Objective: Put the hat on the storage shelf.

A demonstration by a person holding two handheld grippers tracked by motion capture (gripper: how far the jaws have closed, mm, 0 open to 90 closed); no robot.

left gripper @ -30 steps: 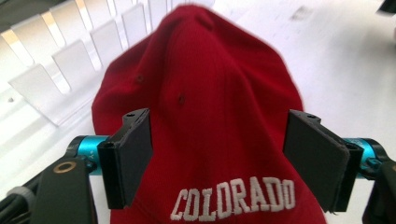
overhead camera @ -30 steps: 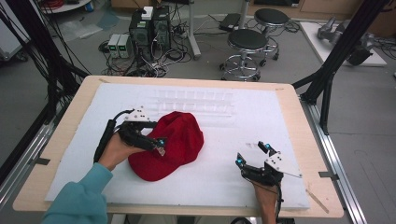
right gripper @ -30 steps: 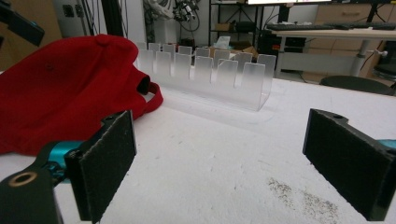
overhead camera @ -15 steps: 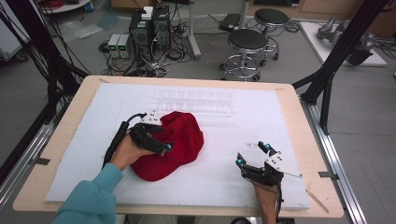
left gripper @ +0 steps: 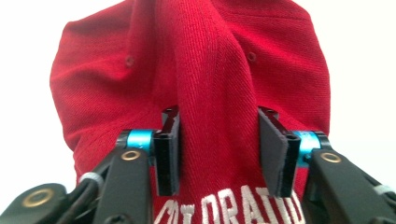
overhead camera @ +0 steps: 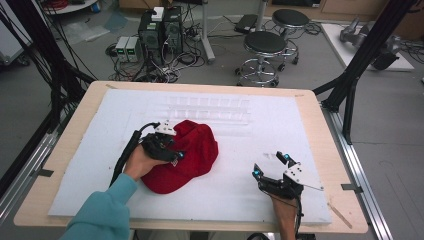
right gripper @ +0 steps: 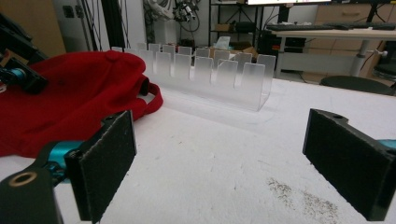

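A red cap with white stitched letters lies on the white foam board, left of the middle. My left gripper sits on the cap's left side. In the left gripper view its jaws have just been closing, and their pads now pinch a raised fold of the cap's crown. My right gripper rests near the front right edge of the board, open, with bare board between its pads. The cap lies off to its left.
A clear plastic slotted rack stands on the board just behind the cap, also seen as the rack ahead of the right gripper. Stools, computer cases and cables stand on the floor beyond the table's far edge.
The left gripper has slid right onto the cap and its jaws have closed, bunching the crown into a fold. The right gripper has stayed put.
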